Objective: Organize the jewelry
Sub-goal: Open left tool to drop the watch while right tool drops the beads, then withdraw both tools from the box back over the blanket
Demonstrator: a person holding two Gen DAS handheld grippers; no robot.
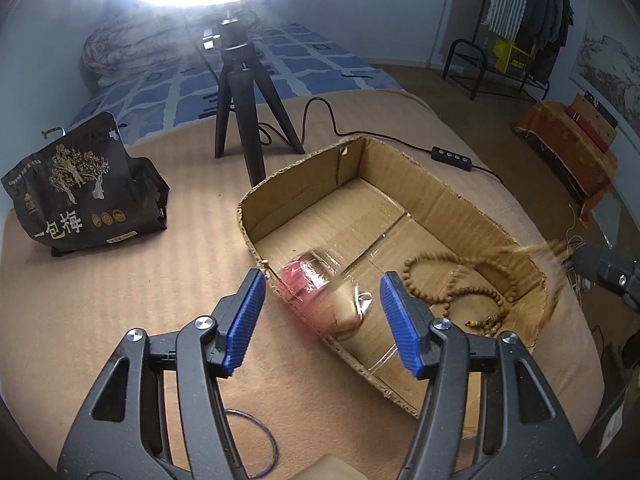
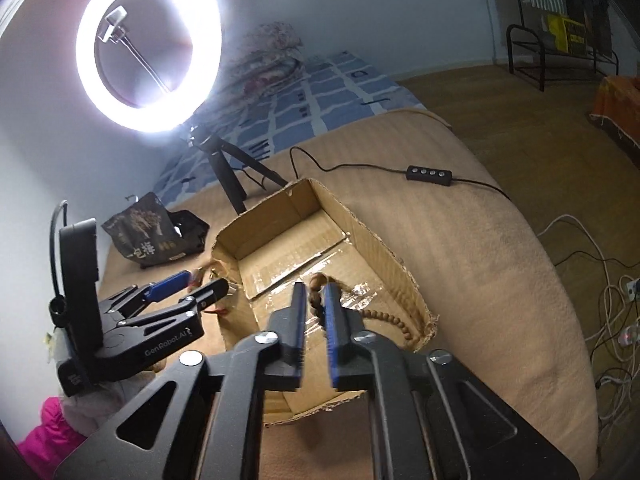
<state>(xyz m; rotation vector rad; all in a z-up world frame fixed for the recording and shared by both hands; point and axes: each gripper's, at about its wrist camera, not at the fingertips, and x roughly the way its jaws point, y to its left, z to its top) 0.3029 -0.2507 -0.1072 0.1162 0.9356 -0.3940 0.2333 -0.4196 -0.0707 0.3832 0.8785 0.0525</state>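
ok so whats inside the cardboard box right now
Inside the cardboard box: a wooden bead strand and a blurred pink-and-clear thing at the near wall. The far end is bare. The right tongs cover part of the beads.

Ring light [image 2: 148, 48] glares; fisheye edges dark, warped.

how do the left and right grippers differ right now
The left gripper has its jaws wide apart with nothing pressed between them; the right gripper has its jaws nearly together. The right gripper has the wooden bead strand between its fingers, though whether it pinches the strand is unclear; the left gripper only has a blurred pink thing lying beyond its fingers. Both are black with blue pads and point down at the cardboard box.
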